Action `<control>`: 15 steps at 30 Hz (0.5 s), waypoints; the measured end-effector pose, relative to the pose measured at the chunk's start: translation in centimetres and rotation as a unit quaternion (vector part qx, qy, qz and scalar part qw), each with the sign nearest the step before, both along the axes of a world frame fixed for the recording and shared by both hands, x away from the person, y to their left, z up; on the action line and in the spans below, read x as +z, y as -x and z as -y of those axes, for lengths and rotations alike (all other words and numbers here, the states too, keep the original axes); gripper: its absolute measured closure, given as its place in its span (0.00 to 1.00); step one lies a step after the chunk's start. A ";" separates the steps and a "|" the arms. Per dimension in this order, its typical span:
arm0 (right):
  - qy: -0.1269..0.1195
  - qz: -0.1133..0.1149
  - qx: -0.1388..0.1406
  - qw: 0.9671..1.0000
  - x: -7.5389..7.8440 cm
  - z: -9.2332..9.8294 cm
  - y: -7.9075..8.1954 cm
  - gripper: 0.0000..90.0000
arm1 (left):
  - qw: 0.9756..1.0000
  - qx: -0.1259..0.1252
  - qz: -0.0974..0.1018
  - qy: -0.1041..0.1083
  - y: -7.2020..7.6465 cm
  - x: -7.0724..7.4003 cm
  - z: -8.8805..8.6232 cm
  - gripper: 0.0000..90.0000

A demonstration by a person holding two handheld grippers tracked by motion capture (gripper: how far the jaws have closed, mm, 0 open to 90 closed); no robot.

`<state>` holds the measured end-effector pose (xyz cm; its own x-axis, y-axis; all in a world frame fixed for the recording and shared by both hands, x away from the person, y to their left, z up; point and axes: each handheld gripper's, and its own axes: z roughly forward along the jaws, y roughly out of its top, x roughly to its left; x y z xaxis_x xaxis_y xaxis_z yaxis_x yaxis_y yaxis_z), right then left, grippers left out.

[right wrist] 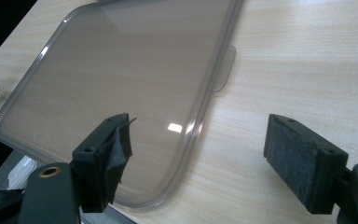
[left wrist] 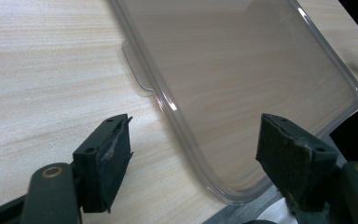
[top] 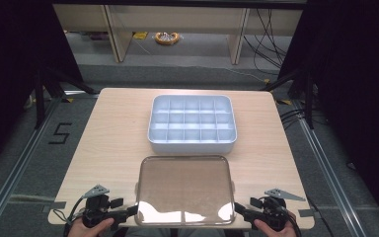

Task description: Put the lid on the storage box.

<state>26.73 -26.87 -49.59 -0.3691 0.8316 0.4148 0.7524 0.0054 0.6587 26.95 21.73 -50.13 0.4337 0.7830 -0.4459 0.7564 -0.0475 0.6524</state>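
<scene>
Left gripper [top: 134, 211] sits at lower left of the high view, jaws wide open, nothing held. In the left gripper view its jaws straddle the near corner of the clear lid [left wrist: 242, 70]: left jaw over bare table, right jaw over the lid's lower right edge, pads not touching the rim. Right gripper [top: 238, 209] is at lower right of the high view, jaws also wide apart, empty. In the right gripper view the lid's rounded corner [right wrist: 121, 70] lies between its jaws, left jaw over the lid, right jaw over bare wood; no pad contact visible.

The lid lies flat on the wooden table [top: 113, 138], lower centre of the high view, near edge at the table's front edge, slightly overhanging it in the gripper views. Small tabs stick out from its left and right sides. The grippers flank its two near corners.

White compartment box [top: 192, 124] sits at frame centre, just beyond the lid's far edge, uncovered, grid of cells empty. A hand [top: 91, 228] is on each gripper at the bottom edge.
</scene>
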 end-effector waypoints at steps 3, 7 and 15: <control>-0.002 -0.003 -0.005 1.000 0.1 -0.1 0.0 0.27 | 1.000 -0.001 -0.002 -0.001 0.0 -0.1 0.0 0.28; -0.006 0.000 -0.006 1.000 -0.2 -0.1 -0.1 0.28 | 1.000 -0.005 -0.005 0.001 0.0 -0.1 0.0 0.28; -0.019 -0.018 -0.007 1.000 0.1 -0.4 0.0 0.28 | 1.000 -0.008 -0.023 0.018 0.0 -0.3 0.5 0.27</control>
